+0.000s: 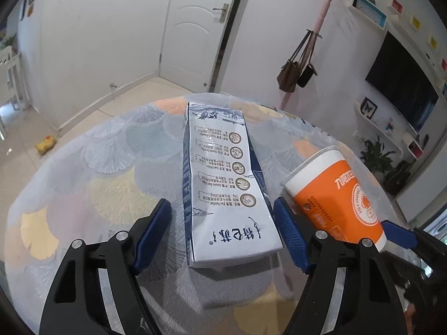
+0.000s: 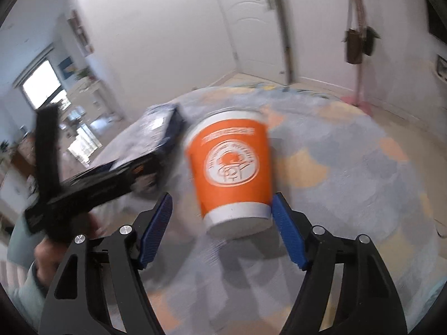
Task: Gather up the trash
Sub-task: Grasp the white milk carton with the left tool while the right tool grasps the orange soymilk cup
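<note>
A blue and white milk carton lies flat on the round table, pointing away from me. My left gripper is open, its blue fingers on either side of the carton's near end, not touching it. An orange and white paper cup stands tilted to the carton's right. In the blurred right wrist view the cup sits between the open fingers of my right gripper, the right pad close against its base. The carton and the left gripper's body lie to its left.
The table wears a patterned fan-print cloth. Beyond it are a white door, a pink coat stand with bags, a wall TV and a yellow toy on the floor.
</note>
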Demonstrator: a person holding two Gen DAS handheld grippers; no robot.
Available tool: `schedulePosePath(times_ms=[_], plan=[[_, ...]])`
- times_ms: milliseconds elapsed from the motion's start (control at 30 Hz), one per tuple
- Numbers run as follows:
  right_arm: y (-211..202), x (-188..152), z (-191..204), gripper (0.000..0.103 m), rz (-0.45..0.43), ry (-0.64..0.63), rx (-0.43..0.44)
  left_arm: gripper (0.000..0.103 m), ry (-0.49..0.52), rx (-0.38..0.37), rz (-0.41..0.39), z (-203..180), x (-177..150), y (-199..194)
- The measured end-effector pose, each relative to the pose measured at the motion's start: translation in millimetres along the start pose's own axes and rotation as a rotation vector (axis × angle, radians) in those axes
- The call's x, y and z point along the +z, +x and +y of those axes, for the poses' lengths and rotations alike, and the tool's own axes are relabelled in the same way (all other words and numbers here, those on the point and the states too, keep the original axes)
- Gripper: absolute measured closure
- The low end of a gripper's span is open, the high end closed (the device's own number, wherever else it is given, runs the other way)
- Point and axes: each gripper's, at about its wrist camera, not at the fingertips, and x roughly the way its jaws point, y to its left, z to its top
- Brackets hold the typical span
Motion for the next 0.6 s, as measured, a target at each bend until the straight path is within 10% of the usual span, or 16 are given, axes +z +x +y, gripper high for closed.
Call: schedulePosePath(times_ms=[433, 600], plan=[[42, 10, -12, 0.024, 0.037, 0.091, -0.085, 0.014, 0.013, -0.032, 0.016, 0, -1, 2], [42, 6, -12, 0.038, 0.023, 0.094, -0.073, 0.013, 0.022, -0.009, 0.016, -4, -3, 3]])
